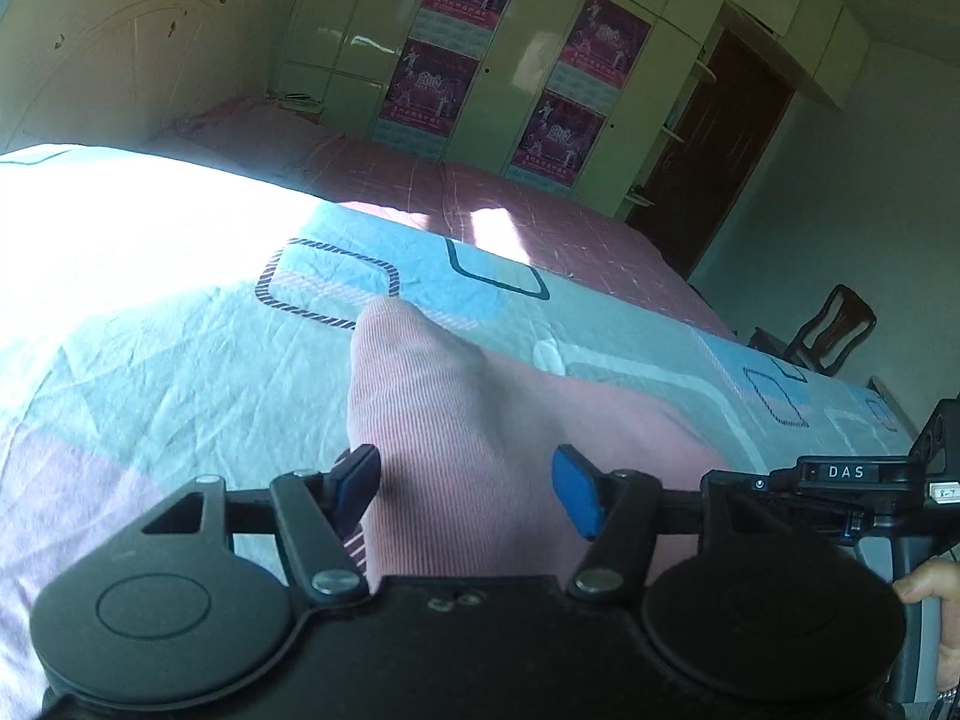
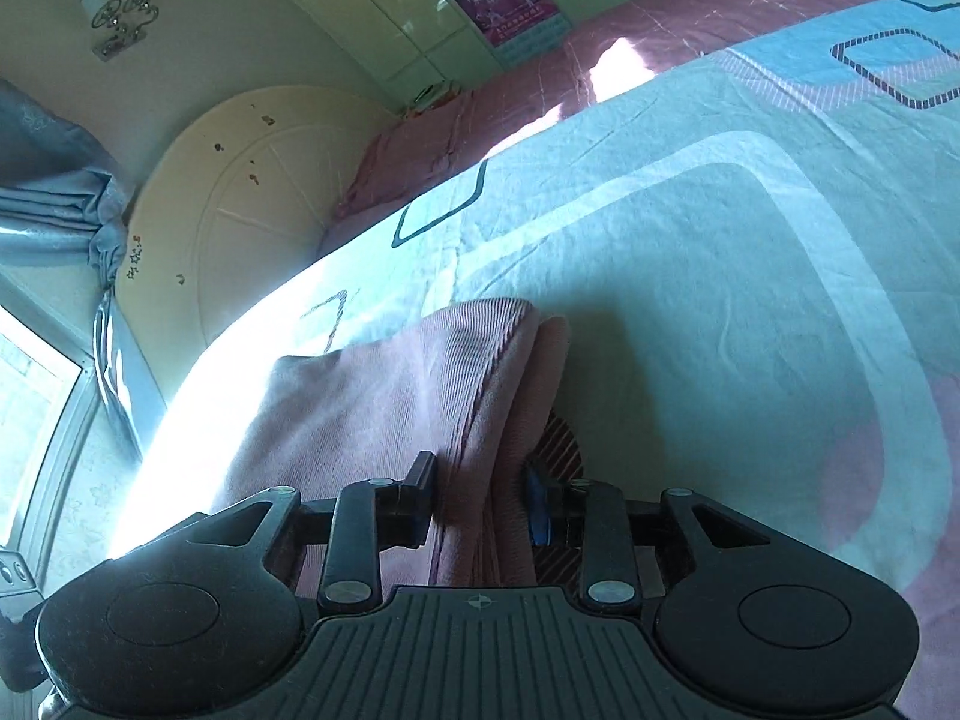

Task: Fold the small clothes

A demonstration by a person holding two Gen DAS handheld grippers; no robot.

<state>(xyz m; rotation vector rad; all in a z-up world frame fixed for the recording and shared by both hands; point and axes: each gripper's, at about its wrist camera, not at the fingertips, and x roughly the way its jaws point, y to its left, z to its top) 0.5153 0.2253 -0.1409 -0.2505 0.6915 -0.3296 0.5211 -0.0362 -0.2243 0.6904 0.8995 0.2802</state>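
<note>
A pink ribbed garment [image 1: 456,396] lies folded on the light blue patterned sheet [image 1: 180,360] of a bed. My left gripper [image 1: 468,489] is low over its near end, open. The blue pads [image 1: 576,498] stand wide apart with the cloth lying slack between them. In the right wrist view the same garment [image 2: 384,396] shows as a thick fold with stacked edges on the sheet [image 2: 720,300]. My right gripper [image 2: 480,504] straddles that fold. Its jaws are narrow but open, and the cloth fills most of the gap.
A pink bedspread [image 1: 540,210] covers the far half of the bed. A cream headboard [image 2: 240,192] is at its end, with a wardrobe with posters [image 1: 480,60] behind. A dark chair [image 1: 828,330] and a brown door [image 1: 720,138] stand right. A hand [image 1: 924,594] holds the other gripper's body.
</note>
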